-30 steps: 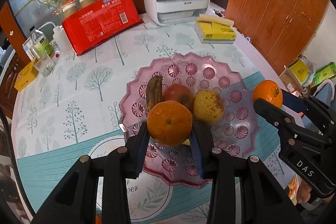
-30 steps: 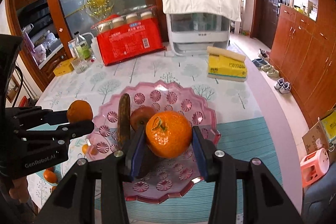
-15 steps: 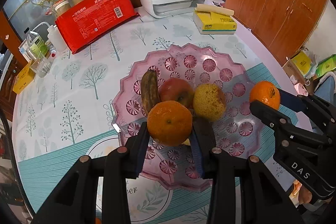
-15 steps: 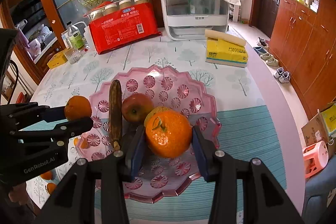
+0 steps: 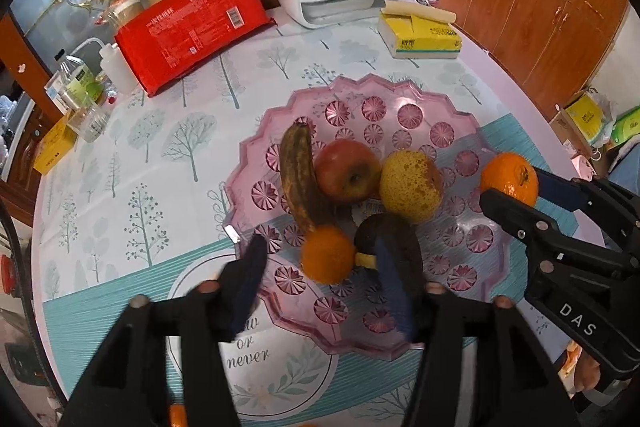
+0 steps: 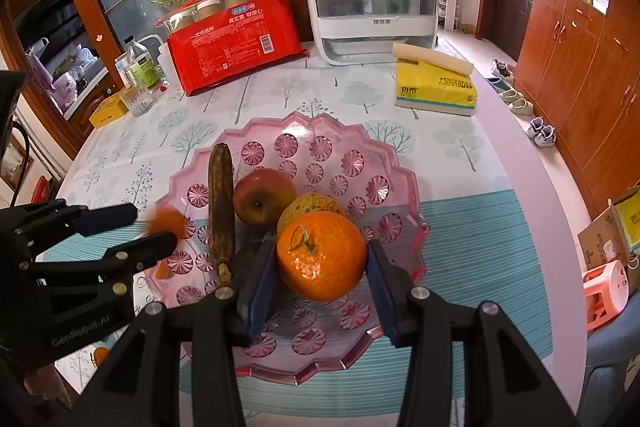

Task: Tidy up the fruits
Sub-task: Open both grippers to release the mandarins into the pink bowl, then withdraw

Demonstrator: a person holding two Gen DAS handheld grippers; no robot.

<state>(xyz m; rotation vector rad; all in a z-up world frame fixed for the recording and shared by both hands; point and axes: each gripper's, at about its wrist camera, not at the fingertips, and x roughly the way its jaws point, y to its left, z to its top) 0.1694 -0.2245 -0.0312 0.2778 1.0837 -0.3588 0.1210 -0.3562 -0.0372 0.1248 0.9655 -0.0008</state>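
The left gripper [image 5: 320, 279] is opening its jaws at this moment. A small orange [image 5: 328, 254] is lying between them in the lower middle of the left wrist view, but the pads are no longer pressing on it: a clear gap is showing on the left side of the fruit. This orange is blurred, so I judge it is dropping into the pink fruit tray [image 5: 432, 115], at the near edge of it, just in front of the dark banana [image 5: 301, 179].

The right gripper [image 6: 322, 263] is holding a larger orange [image 6: 322, 255] between its blue pads, with the jaws narrow around it. In the right wrist view this fruit is hanging in the lower middle, over the near right part of the tray, just in front of the yellow pear [image 6: 310, 205] and the red apple [image 6: 264, 201].

The relation that matters for the coming move: the free place in the tray is lying straight under and a little to the right of the held orange, while the banana is stretching its long axis away from the camera on the left. So the right hand is the nearer one, and I judge it needs only to go down and release.
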